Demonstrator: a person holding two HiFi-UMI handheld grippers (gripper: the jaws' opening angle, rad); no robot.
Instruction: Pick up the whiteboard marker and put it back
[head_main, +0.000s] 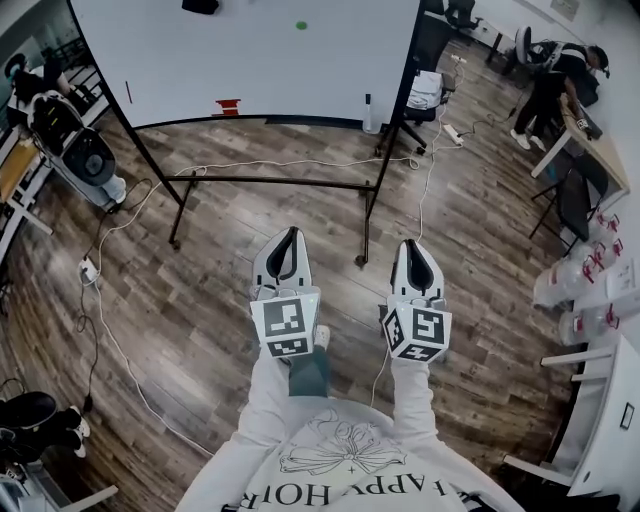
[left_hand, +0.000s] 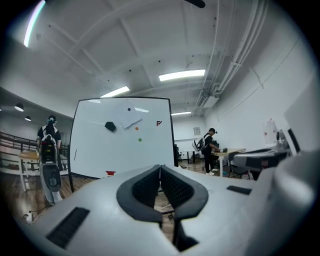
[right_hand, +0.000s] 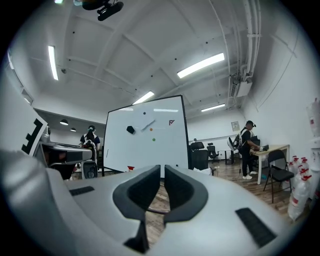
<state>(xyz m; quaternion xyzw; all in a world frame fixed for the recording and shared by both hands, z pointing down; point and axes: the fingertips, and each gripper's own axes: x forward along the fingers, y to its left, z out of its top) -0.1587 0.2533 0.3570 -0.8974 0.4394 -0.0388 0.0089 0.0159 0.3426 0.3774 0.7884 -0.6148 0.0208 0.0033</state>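
At the lower middle of the head view, the left hand-held gripper (head_main: 289, 233) and the right hand-held gripper (head_main: 413, 246) are held side by side over the wooden floor (head_main: 220, 290). Both point toward the whiteboard (head_main: 250, 60) across the top of the frame. Each has its jaws together with nothing between them. A thin dark stick, probably the whiteboard marker (head_main: 127, 92), sits upright on the board's left part, well apart from both. A small red object (head_main: 228, 105) rests at the board's lower edge.

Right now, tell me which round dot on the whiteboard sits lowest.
The green dot: it sits just below the orange dot, with the small black dot higher still on the whiteboard.
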